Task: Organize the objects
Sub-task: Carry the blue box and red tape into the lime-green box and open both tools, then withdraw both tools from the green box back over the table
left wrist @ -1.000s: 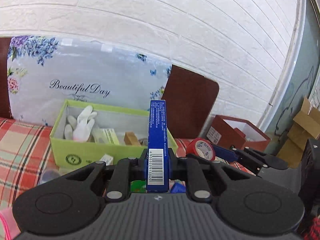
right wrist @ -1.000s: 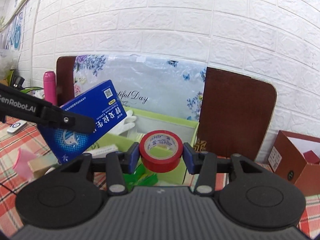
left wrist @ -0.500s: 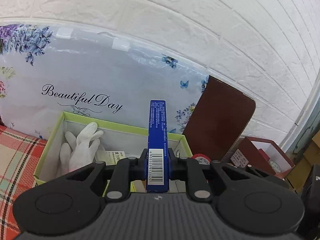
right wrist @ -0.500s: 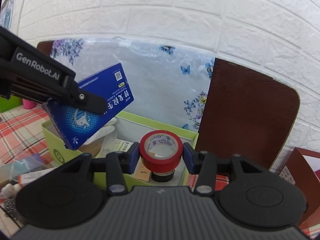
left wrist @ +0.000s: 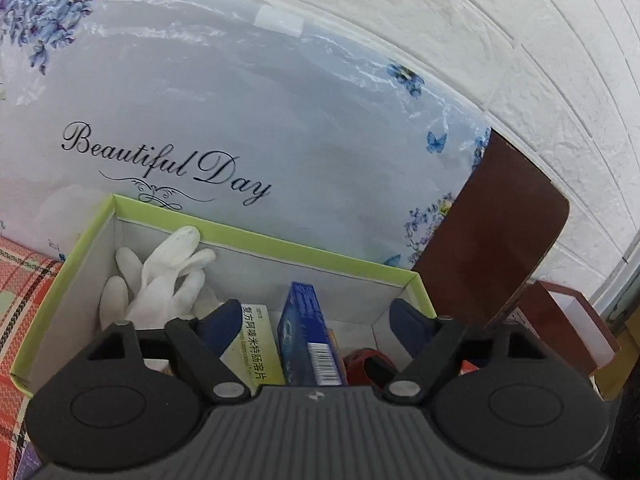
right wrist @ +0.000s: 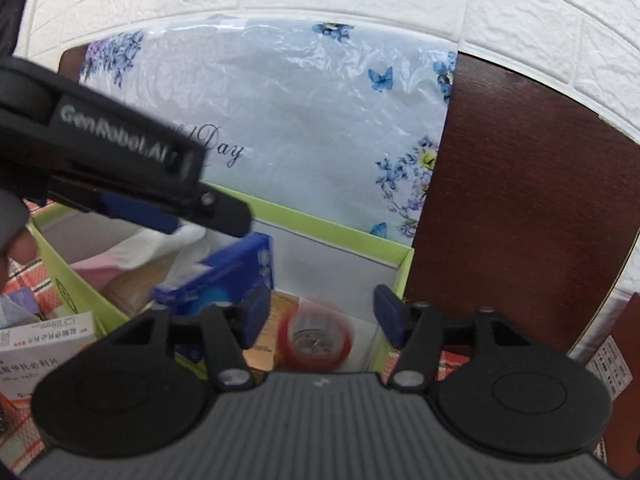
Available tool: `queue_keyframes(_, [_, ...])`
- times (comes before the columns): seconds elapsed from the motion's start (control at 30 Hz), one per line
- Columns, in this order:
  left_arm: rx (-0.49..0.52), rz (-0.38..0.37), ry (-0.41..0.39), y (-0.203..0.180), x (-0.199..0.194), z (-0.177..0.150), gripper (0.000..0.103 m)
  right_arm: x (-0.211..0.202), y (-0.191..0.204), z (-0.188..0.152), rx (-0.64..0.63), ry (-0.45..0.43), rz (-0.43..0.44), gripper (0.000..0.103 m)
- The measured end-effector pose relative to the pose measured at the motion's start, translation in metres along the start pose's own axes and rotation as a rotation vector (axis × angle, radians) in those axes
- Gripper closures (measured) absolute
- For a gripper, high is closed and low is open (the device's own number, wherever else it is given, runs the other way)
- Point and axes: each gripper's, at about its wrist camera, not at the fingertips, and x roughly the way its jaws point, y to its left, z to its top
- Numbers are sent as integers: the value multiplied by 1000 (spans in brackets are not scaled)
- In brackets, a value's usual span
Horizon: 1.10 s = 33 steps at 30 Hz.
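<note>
I'm seeing both grippers hanging over the green box point(left wrist: 256, 240), both spread wide and holding nothing.

Left gripper point(left wrist: 318, 320): fingers are standing well apart, and the blue box point(left wrist: 308, 340) is sitting between them inside the green box, touching neither pad. It's resting on a long edge, barcode end toward the camera, leaning slightly. A white-and-green carton point(left wrist: 256, 344) is lying just beside it on its left. The white gloves point(left wrist: 168, 280) are piled in the green box's back-left corner. A bit of the red tape point(left wrist: 366, 360) is showing to the right of the blue box, low by the green box's right wall.

Right gripper point(right wrist: 320, 316): fingers are also standing wide, and the red tape point(right wrist: 316, 340) is lying flat on the floor of the green box point(right wrist: 332, 228) between them, near the right wall, blurred, not touching either finger. The blue box point(right wrist: 236, 276) is showing just left of the tape, partly behind the right gripper's left finger. The left gripper point(right wrist: 224, 212) is crossing the upper left of this view, above the gloves point(right wrist: 160, 244).

Outside the green box's left wall, a white carton point(right wrist: 44, 340) is lying on the checked cloth point(left wrist: 24, 268). A floral panel point(left wrist: 240, 120) and a brown board point(left wrist: 500, 232) are leaning on the brick wall point(left wrist: 520, 40) behind the green box.
</note>
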Motion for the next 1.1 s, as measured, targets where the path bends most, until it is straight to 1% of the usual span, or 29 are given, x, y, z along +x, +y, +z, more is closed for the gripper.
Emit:
queue_keyframes(0.03, [3, -2, -15, 1, -1, 0, 19, -1, 1, -2, -3, -13, 0, 30])
queue_keyframes(0.07, [3, -1, -13, 3, -1, 0, 19, -2, 3, -3, -8, -22, -10, 21])
queue_keyframes(0.13, [-8, 4, 2, 5, 0, 1, 19, -2, 4, -5, -18, -27, -29, 18])
queue_keyframes(0.3, [-8, 11, 12, 2, -7, 2, 19, -12, -1, -4, 20, -20, -22, 15])
queue_keyframes(0.43, [13, 12, 1, -10, -29, 3, 18, -34, 0, 3, 37, -59, -30, 2])
queue_keyframes(0.47, [31, 25, -10, -14, -37, 3, 18, -41, 1, 5, 40, -73, -35, 0])
queue_keyframes(0.57, [109, 108, -48, -28, -61, 0, 16, -65, 5, 9, 46, -102, -42, 0])
queue_keyframes(0.63, [133, 146, -70, -33, -78, -5, 12, -79, 9, 10, 52, -109, -34, 0])
queue_keyframes(0.73, [142, 126, -81, -36, -104, -12, 11, -100, 16, 9, 69, -108, -22, 0])
queue_keyframes(0.97, [196, 152, -102, -46, -151, -36, 11, -154, 40, -1, 128, -133, 6, 0])
queue_keyframes(1.1, [185, 149, -104, -41, -176, -53, 11, -177, 54, -9, 161, -136, 37, 0])
